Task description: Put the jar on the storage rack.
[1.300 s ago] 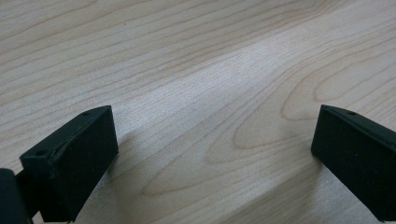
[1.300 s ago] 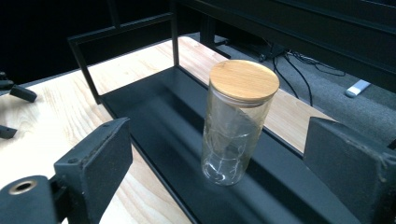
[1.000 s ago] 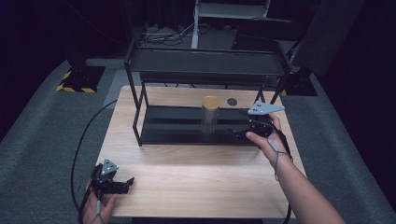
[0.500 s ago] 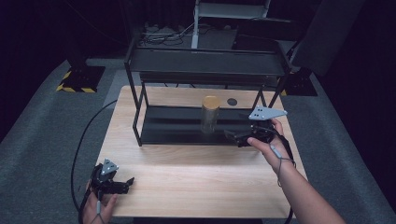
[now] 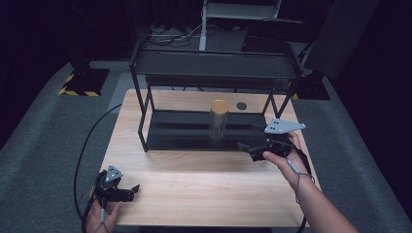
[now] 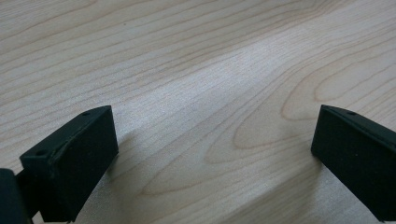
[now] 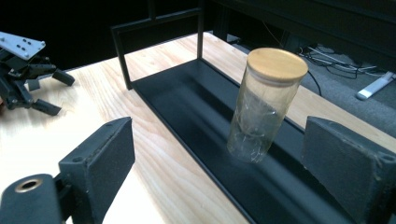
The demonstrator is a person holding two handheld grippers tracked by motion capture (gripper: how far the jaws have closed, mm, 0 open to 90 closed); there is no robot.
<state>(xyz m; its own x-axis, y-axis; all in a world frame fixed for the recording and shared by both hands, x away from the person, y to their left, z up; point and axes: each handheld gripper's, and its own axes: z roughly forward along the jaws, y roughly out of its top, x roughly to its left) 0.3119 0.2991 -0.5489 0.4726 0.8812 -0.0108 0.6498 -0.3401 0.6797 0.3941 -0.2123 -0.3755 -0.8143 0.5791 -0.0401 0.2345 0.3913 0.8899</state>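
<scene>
Since a second ago the right hand-held gripper (image 5: 248,149) has swung toward nine o'clock, jaws apart, lining up on the clear glass jar with a round wooden lid (image 5: 218,119), upright on the black metal rack's lower shelf (image 5: 184,131). The left hand-held gripper (image 5: 130,191) idles at seven o'clock on the pale wooden bench (image 5: 194,194), jaws apart.

So the counter (image 5: 204,189) is a light wood-grain top, and a black metal shelf rack (image 5: 214,63) stands on the back half of it, legs planted on the wood. The rack's low black shelf (image 5: 184,131) carries a clear glass jar (image 5: 218,120) with a wooden lid, standing upright near the middle of that shelf. There's also a small dark round spot (image 5: 241,105) on the wood behind the jar, can't tell what it is, and the left hand-held gripper (image 5: 127,191) rests down on the counter's near left corner.
</scene>
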